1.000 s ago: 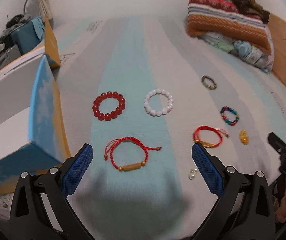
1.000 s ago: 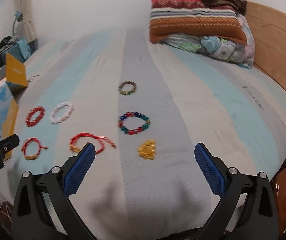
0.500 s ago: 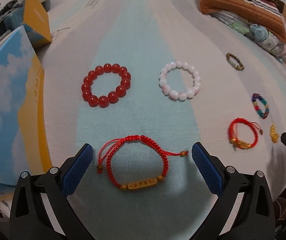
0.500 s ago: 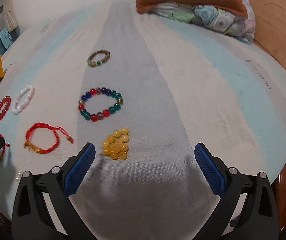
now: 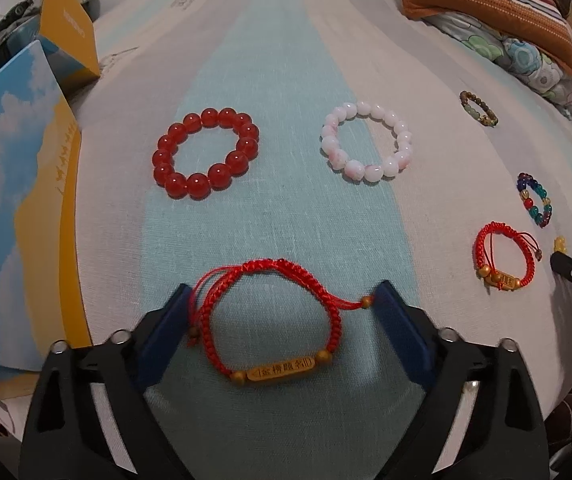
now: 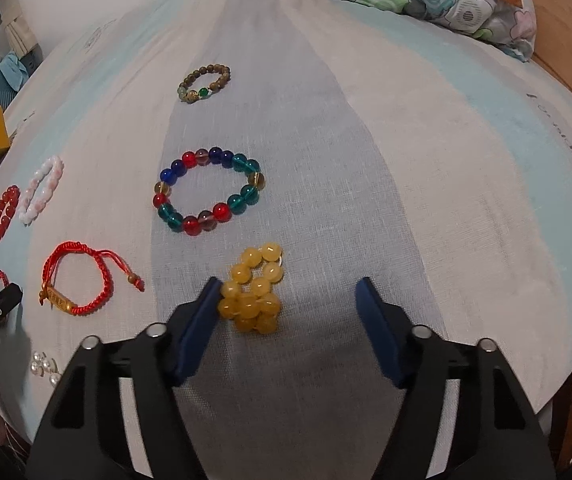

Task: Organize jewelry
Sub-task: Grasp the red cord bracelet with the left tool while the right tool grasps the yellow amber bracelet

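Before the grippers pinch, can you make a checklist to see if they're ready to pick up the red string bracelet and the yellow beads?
1. Red string bracelet between left gripper pads: ok.
2. Left pads touching it: left one seems to, right one cannot tell.
3. Yellow beads between right gripper pads: ok, though off-centre, against the left pad.
4. Both grippers have just been closing, neither pinching yet: ok.
5. Other bracelets clear of the pads: ok.

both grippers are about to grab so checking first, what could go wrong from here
The left gripper, whose jaws have just been closing, straddles the red cord bracelet; its loose tail bead sits by one pad, so it may pinch only the cord. The right gripper, jaws also just closing, has the bunched yellow bead bracelet off-centre against one pad; round beads could squirt out or get pushed sideways.
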Tool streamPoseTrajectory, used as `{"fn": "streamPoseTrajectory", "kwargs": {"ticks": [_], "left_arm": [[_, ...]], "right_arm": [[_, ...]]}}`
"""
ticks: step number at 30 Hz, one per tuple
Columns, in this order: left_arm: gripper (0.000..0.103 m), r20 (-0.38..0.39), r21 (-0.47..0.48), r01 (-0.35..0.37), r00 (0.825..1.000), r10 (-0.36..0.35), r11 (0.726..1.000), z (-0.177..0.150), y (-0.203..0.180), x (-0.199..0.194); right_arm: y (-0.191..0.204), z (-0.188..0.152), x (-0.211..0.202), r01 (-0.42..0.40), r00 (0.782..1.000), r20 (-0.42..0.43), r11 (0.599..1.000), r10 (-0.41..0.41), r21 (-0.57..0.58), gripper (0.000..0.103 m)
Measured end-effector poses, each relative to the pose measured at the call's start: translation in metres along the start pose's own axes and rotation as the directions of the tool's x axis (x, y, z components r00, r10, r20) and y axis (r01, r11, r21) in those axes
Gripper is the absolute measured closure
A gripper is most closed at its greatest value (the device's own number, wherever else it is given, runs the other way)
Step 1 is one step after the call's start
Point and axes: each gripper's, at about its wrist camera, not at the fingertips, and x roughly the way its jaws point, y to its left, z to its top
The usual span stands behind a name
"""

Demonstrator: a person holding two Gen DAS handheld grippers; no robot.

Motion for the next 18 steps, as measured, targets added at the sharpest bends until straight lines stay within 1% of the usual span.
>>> {"fn": "streamPoseTrajectory", "kwargs": {"ticks": [1, 2, 3, 4, 5, 6, 7, 8, 9, 10, 11, 12, 14, 18], "left_arm": [[0.027, -0.002, 0.007, 0.003, 1.0, -0.003, 1.0, -0.001, -0.001, -0.001], [0.034, -0.003, 0.012, 0.002, 1.0, -0.002, 1.0, -0.002, -0.001, -0.001], [0.04, 0.001, 0.016, 0.006, 1.0, -0.006, 1.0, -0.003, -0.001, -0.002], [0.043, 0.002, 0.019, 0.011, 1.0, -0.011, 1.0, -0.004, -0.001, -0.003], [0.049, 0.001, 0.027, 0.019, 1.0, -0.019, 0.999, -0.004, -0.003, -0.004], [0.056, 0.001, 0.036, 0.025, 1.0, -0.025, 0.999, -0.005, -0.004, -0.005], [0.061, -0.001, 0.045, 0.04, 0.999, -0.04, 0.998, -0.006, -0.005, -0.007], [0.069, -0.002, 0.047, 0.049, 0.999, -0.049, 0.998, -0.006, -0.006, -0.007], [0.079, -0.003, 0.051, 0.056, 0.998, -0.056, 0.997, -0.006, -0.007, -0.007], [0.083, -0.003, 0.055, 0.06, 0.998, -0.06, 0.997, -0.006, -0.008, -0.007], [0.089, -0.004, 0.056, 0.068, 0.998, -0.068, 0.996, -0.006, -0.008, -0.008], [0.092, -0.003, 0.055, 0.076, 0.997, -0.076, 0.996, -0.006, -0.008, -0.008], [0.093, -0.002, 0.054, 0.088, 0.996, -0.088, 0.995, -0.007, -0.007, -0.009], [0.094, 0.005, 0.046, 0.104, 0.995, -0.104, 0.994, -0.008, -0.004, -0.012]], "right_arm": [[-0.001, 0.0, 0.001, 0.0, 1.0, 0.001, 1.0, 0.0, 0.003, 0.046], [-0.001, 0.0, 0.0, 0.0, 1.0, 0.001, 1.0, 0.0, 0.006, 0.051], [-0.001, 0.0, 0.0, 0.0, 1.0, 0.002, 1.0, 0.0, 0.006, 0.053], [-0.001, 0.0, 0.0, 0.004, 1.0, 0.005, 1.0, -0.004, 0.007, 0.06], [-0.001, 0.0, 0.0, 0.006, 1.0, 0.006, 1.0, -0.006, 0.009, 0.067], [-0.001, 0.001, 0.001, 0.01, 1.0, 0.007, 1.0, -0.01, 0.012, 0.07], [-0.002, 0.001, 0.001, 0.013, 1.0, 0.007, 1.0, -0.013, 0.013, 0.077], [-0.002, 0.001, 0.001, 0.016, 1.0, 0.008, 1.0, -0.017, 0.016, 0.082], [-0.004, 0.001, 0.001, 0.016, 1.0, 0.009, 1.0, -0.017, 0.021, 0.084], [-0.005, 0.001, 0.001, 0.015, 1.0, 0.01, 0.999, -0.015, 0.029, 0.087], [-0.006, 0.002, 0.0, 0.014, 1.0, 0.015, 0.999, -0.015, 0.035, 0.089], [-0.006, 0.002, 0.0, 0.013, 1.0, 0.017, 0.999, -0.014, 0.039, 0.09], [-0.009, 0.002, -0.002, 0.008, 1.0, 0.022, 0.999, -0.009, 0.05, 0.093], [-0.009, 0.001, -0.005, 0.007, 0.999, 0.035, 0.998, -0.009, 0.056, 0.094]]}}
